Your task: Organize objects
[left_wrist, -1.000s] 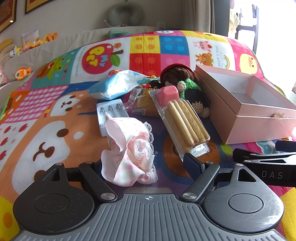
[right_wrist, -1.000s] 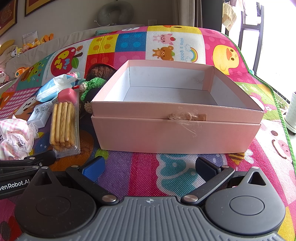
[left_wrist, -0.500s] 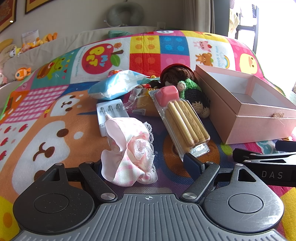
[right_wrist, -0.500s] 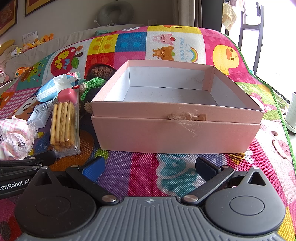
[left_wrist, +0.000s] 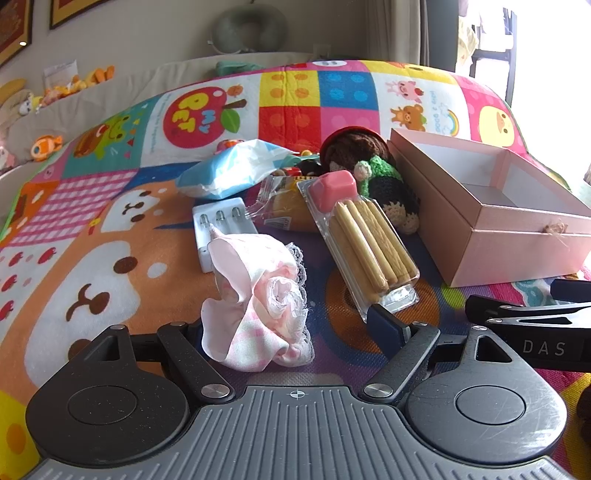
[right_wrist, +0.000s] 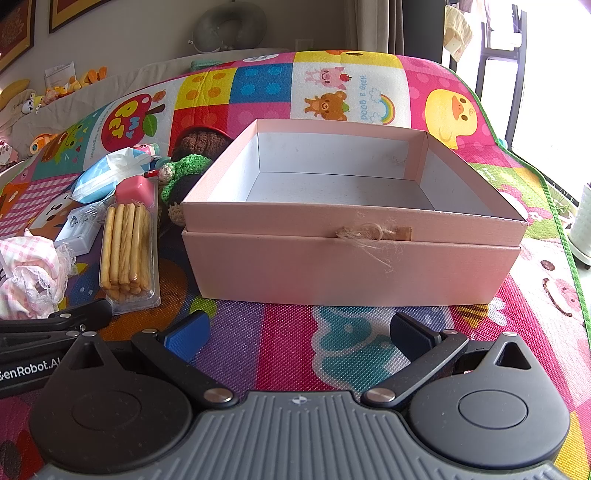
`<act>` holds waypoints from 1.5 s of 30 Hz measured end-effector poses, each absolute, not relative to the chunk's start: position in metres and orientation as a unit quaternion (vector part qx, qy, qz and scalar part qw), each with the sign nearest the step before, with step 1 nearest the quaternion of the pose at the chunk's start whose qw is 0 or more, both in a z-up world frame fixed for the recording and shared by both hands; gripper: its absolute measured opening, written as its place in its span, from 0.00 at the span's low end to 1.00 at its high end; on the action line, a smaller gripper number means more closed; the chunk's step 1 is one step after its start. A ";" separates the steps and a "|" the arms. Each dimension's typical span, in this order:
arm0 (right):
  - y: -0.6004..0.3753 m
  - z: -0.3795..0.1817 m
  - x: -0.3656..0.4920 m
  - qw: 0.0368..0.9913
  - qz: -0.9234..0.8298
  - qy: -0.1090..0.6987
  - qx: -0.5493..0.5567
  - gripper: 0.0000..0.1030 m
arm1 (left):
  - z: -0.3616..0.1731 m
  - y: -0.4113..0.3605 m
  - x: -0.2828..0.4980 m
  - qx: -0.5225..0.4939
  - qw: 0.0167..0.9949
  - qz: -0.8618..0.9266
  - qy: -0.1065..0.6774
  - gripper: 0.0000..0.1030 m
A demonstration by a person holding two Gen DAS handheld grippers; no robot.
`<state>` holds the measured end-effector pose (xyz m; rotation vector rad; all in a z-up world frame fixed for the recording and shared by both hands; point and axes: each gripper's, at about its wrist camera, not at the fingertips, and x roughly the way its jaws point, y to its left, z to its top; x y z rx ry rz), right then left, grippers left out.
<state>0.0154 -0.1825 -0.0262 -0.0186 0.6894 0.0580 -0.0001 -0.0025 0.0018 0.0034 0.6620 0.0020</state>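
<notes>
An open pink box [right_wrist: 351, 258] stands empty on the colourful play mat, also in the left wrist view [left_wrist: 517, 243]. Left of it lie a clear pack of biscuit sticks with a pink cap [left_wrist: 365, 236] [right_wrist: 127, 247], a crochet doll [left_wrist: 373, 177], a blue tissue pack [left_wrist: 229, 170], a white battery holder [left_wrist: 218, 229], a wrapped bun [left_wrist: 288, 210] and a pink frilly cloth [left_wrist: 258, 314]. My left gripper [left_wrist: 291, 328] is open around the cloth's near end, its left finger hidden. My right gripper [right_wrist: 299, 332] is open and empty just before the box's front wall.
The play mat [right_wrist: 277, 350] covers a raised surface whose right edge [right_wrist: 561, 221] drops off. Soft toys [left_wrist: 48, 144] sit on a ledge at far left. A grey neck pillow [left_wrist: 251, 29] hangs on the back wall.
</notes>
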 end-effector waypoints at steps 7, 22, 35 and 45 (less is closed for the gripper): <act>-0.183 -0.026 0.014 0.941 0.029 0.338 -0.009 1.00 | 0.001 -0.003 -0.001 -0.002 0.943 -0.003 0.334 0.84; -0.203 -0.020 -0.004 0.930 0.112 0.350 -0.032 1.00 | 0.078 0.014 -0.067 -0.079 0.965 -0.117 0.220 0.77; -0.204 -0.020 -0.004 0.929 0.113 0.351 -0.030 1.00 | 0.011 -0.024 0.065 -0.061 0.926 -0.052 0.369 0.53; -0.207 -0.016 -0.003 0.915 0.132 0.380 -0.044 1.00 | 0.071 0.037 -0.005 -0.081 0.947 -0.096 0.294 0.47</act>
